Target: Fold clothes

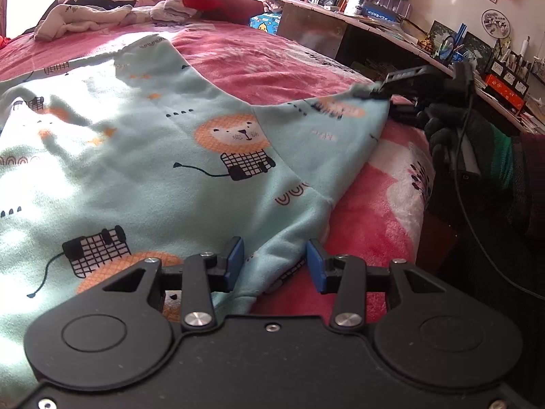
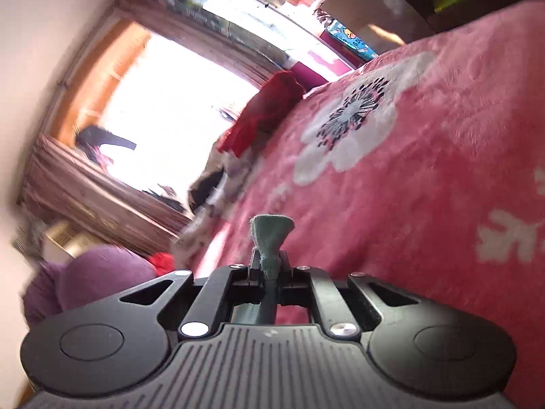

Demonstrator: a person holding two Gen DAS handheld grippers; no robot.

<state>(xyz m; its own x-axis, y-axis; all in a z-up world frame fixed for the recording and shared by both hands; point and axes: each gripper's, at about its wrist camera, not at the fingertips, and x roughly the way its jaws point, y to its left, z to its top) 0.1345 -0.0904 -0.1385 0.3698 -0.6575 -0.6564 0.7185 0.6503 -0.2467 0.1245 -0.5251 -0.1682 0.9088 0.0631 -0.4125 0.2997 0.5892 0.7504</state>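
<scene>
Pink bed (image 1: 238,58) ahead; my right hand-held gripper (image 2: 270,259) is clamped on the garment (image 1: 143,143) corner, left hand-held gripper (image 1: 274,266) apart astride its hem. I'd keep it taut.

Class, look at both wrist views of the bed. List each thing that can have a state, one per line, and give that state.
Lion-print garment: spread out on the bed, not folded, one corner lifted.
Left gripper: jaws apart, a bunch of the garment's edge between the pads, which do not clamp it.
Right gripper: shut on a pinch of the garment's teal cloth.
Pink blanket: spread flat over the bed.
Bedding pile: crumpled at the far end.
</scene>
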